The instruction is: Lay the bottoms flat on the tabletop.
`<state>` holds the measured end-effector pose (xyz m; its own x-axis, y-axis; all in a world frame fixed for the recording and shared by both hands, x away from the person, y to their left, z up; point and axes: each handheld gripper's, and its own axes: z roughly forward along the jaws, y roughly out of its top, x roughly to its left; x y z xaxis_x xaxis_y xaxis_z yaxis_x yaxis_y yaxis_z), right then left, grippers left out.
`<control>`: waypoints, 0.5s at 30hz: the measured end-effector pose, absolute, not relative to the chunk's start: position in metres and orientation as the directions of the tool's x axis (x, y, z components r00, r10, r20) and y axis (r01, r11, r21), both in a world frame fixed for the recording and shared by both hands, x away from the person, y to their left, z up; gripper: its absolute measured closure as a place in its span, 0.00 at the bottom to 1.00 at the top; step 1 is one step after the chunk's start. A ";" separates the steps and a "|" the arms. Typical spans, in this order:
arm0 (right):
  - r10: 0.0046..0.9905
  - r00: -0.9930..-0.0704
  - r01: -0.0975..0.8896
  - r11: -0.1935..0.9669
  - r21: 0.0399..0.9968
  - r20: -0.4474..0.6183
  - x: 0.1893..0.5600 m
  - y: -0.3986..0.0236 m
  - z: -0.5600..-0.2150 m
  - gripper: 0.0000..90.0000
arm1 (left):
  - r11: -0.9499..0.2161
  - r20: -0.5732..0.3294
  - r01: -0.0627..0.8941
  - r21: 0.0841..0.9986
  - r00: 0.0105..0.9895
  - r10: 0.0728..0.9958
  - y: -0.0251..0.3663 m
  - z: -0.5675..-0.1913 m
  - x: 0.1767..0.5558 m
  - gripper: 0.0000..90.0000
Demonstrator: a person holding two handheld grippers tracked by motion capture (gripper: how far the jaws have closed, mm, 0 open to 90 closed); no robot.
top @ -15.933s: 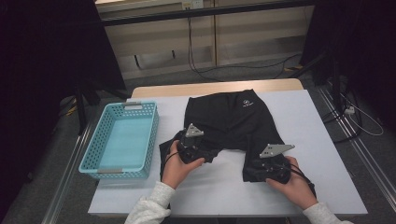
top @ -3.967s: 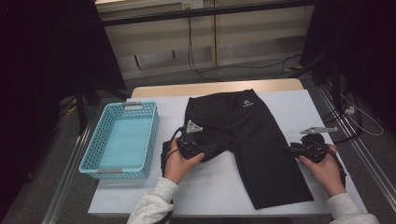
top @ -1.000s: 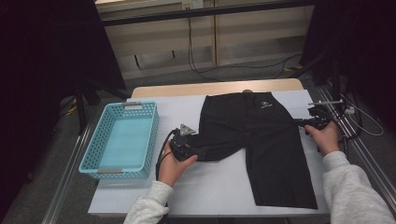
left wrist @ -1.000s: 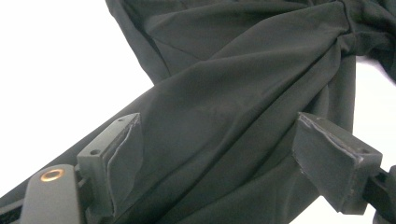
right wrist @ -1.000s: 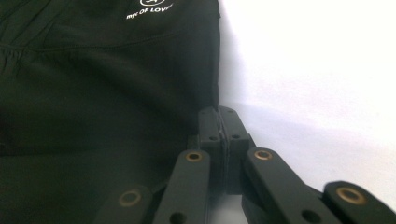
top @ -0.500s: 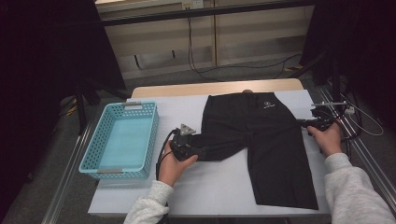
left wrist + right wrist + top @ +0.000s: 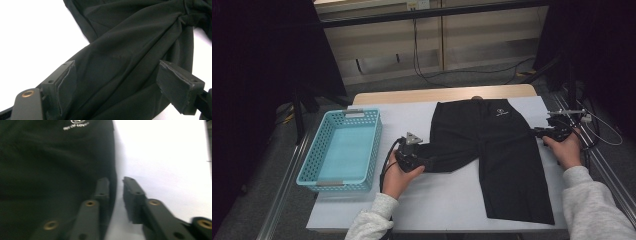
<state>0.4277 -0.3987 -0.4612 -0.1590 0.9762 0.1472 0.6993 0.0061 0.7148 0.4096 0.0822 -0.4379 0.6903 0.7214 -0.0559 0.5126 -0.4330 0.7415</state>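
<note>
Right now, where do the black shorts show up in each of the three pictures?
High view: black shorts spread across the white table, right of the blue basket.
Left gripper view: dark bunched cloth between the wide jaws.
Right gripper view: left half, edge by the jaws.
Shared landmark: the small white logo, in the high and right gripper views.

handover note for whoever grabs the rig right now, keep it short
Left gripper: jaws wide, a bunched leg of the black shorts lies between them; pads not visibly pressing.
Right gripper: jaws have just been opening at the shorts' right edge; a narrow gap shows, nothing pinched.
Shorts lie on the white table, right leg flat, left leg pulled sideways. Blue basket at the left holds nothing.
Done: mostly spread. Left: probably straighten the left leg, then fold.
</note>
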 end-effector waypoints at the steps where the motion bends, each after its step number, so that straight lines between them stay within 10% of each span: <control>1: 0.974 -0.159 0.702 -0.001 0.712 0.159 0.425 -0.399 -0.461 0.73 | -0.438 -0.053 0.509 0.741 0.694 0.718 0.082 -0.437 0.410 0.20; 15: 0.949 -0.228 0.726 0.016 0.687 0.218 0.344 -0.383 -0.457 0.73 | -0.450 -0.053 0.485 0.750 0.722 0.689 0.071 -0.431 0.410 0.19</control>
